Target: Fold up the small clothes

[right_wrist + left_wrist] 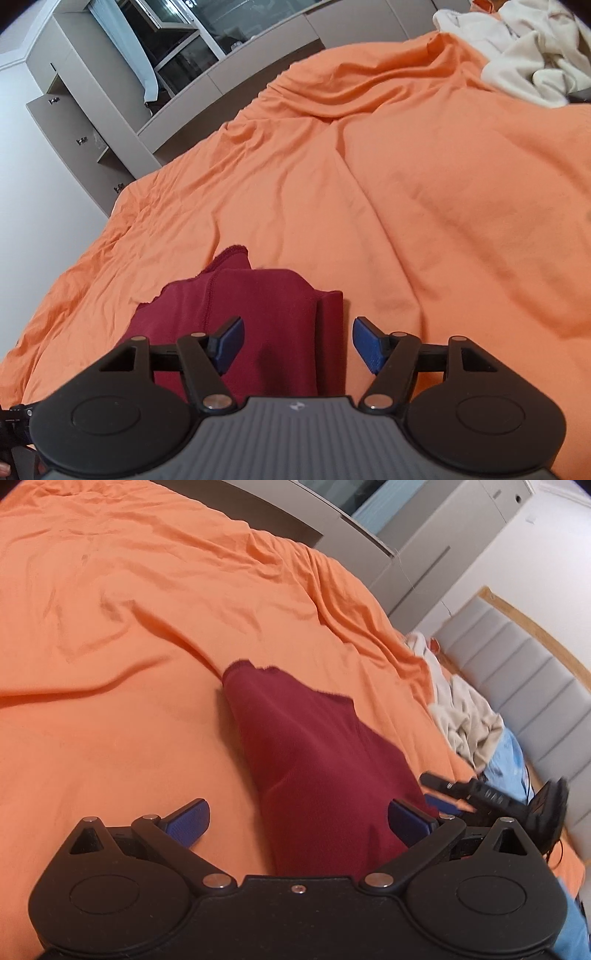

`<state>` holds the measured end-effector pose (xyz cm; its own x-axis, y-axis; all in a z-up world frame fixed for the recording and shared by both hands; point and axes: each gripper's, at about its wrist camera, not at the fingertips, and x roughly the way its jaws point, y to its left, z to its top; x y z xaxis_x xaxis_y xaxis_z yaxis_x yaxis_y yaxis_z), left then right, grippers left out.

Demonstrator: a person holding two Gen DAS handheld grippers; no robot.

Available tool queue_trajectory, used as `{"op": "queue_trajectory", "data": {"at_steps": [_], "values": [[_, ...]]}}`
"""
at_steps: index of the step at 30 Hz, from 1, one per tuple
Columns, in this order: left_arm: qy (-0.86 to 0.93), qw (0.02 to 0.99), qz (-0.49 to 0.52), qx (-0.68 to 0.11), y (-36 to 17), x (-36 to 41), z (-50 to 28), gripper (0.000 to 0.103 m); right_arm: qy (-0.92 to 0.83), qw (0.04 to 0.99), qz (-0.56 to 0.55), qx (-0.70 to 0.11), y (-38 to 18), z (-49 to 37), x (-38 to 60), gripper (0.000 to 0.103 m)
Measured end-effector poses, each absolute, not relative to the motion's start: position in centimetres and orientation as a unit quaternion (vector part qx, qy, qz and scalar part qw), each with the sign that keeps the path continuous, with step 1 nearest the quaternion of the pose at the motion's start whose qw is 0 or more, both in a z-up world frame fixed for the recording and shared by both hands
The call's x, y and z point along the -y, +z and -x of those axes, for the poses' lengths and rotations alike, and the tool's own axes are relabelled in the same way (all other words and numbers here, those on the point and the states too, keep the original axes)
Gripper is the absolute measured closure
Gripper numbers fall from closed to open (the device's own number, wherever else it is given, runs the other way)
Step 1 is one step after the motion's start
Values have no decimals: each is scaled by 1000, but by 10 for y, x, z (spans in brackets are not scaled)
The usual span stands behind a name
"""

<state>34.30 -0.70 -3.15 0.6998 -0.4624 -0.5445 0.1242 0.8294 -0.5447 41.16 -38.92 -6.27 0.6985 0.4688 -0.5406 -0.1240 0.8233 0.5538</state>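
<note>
A dark red garment (pixel 306 760) lies on the orange bedsheet (pixel 129 646), partly folded into a long strip. My left gripper (pixel 299 823) is open just above its near end, the cloth running between the blue pads (pixel 190 821). In the right wrist view the same garment (pixel 258 306) shows a stitched seam and a folded right edge. My right gripper (pixel 297 343) is open over its near part, with the left pad (pixel 231 343) above the cloth and the right pad above the sheet (pixel 424 184). The right gripper's tip also shows in the left wrist view (pixel 476 792).
A crumpled cream cloth (pixel 461 716) and a light blue fabric (pixel 513 760) lie at the bed's right side by a grey padded headboard (pixel 517 657). The cream cloth also shows in the right wrist view (pixel 524 48). Grey cabinets (pixel 85 122) stand beyond the bed's far edge.
</note>
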Motion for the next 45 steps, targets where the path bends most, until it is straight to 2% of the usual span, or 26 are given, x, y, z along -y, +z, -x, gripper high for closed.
{"op": "queue_trajectory", "data": {"at_steps": [6,16,19,27,37,40,43,45], "values": [[-136,899,191,-369,-38,20,-354,1,162,876,-255,-375,-79,-411,385,32],[-137,899,189,-371,-44,19,-356,0,160,883,-237,-372,-77,-408,380,32],[-137,900,186,-371,-45,20,-355,0,167,883,-236,-371,-75,-406,377,46],[-137,899,188,-371,-45,20,-355,0,162,896,-205,-358,-66,-400,365,64],[-150,891,200,-379,-49,21,-359,1,155,911,-171,-343,-59,-393,355,72],[-164,885,210,-382,-49,22,-361,8,153,912,-172,-340,-59,-391,356,75],[-181,873,237,-385,-52,23,-362,22,150,914,-172,-336,-55,-389,357,80],[-191,866,254,-387,-53,24,-363,41,149,917,-174,-327,-50,-386,357,84]]}}
